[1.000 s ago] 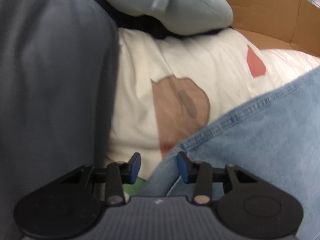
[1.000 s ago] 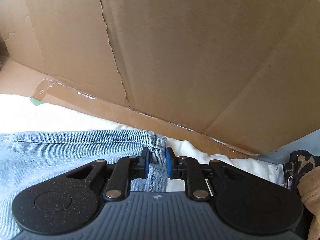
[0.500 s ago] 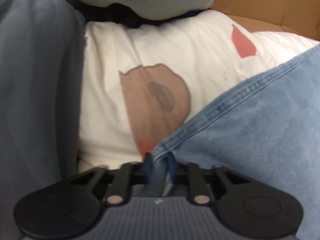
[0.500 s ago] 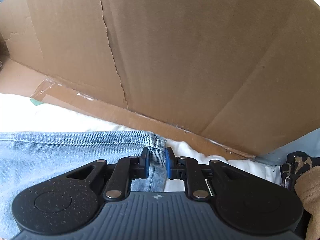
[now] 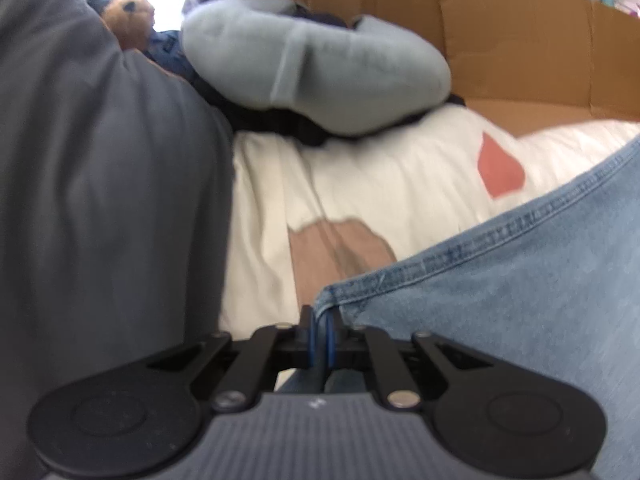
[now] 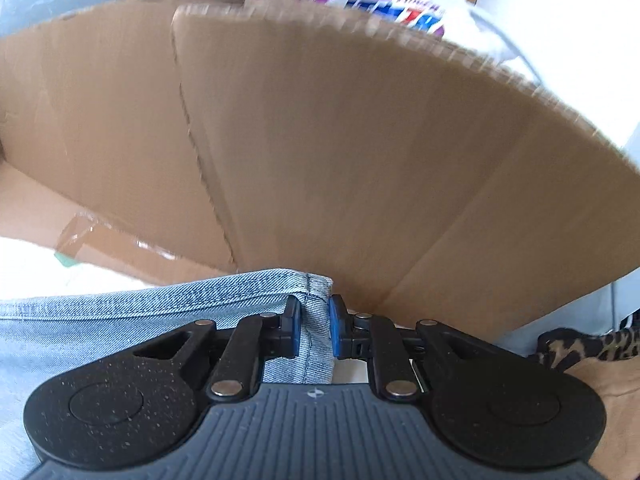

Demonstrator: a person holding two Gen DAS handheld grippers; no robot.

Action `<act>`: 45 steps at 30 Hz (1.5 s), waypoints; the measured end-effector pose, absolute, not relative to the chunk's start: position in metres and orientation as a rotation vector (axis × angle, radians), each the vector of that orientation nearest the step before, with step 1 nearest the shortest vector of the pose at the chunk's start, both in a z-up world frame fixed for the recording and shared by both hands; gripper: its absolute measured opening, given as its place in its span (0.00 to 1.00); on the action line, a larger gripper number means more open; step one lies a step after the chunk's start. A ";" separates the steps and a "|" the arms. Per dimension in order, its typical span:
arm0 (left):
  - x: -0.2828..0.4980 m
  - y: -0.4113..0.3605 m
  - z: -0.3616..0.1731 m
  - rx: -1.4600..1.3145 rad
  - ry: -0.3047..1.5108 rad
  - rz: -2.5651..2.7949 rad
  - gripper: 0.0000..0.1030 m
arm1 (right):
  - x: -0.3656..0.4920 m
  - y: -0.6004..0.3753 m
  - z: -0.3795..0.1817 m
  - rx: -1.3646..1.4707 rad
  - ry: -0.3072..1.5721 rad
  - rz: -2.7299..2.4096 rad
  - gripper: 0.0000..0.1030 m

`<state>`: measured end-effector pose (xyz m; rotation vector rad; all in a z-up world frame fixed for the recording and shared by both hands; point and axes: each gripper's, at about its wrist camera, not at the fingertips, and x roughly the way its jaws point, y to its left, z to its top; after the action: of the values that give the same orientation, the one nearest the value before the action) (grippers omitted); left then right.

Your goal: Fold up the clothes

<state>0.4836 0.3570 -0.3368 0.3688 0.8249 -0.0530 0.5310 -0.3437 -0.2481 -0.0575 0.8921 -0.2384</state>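
Observation:
A light blue denim garment (image 5: 500, 312) lies at the right of the left wrist view, over a white printed sheet (image 5: 380, 176). My left gripper (image 5: 319, 338) is shut on the denim's hemmed corner. In the right wrist view the same denim (image 6: 120, 312) stretches left from my right gripper (image 6: 314, 326), which is shut on the opposite hemmed corner and holds it lifted in front of a cardboard wall (image 6: 340, 152).
A dark grey garment (image 5: 100, 200) fills the left side. A pale blue-grey padded garment (image 5: 320, 68) and dark clothes lie behind. Cardboard panels (image 5: 520, 40) ring the area. A leopard-print cloth (image 6: 588, 348) sits at the right.
My left gripper closed on the denim corner and lifted it. My right gripper rose with its corner, so the cardboard's top edge and the bags behind it came into view.

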 end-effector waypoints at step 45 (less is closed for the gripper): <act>0.468 0.242 -0.308 0.254 0.853 -0.185 0.67 | 0.402 -0.375 -0.308 0.543 0.992 -0.225 0.44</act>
<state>0.4681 0.2423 -0.3082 0.2542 0.8525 -0.1850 0.4018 -0.3747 -0.3084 0.5433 0.9924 -0.2252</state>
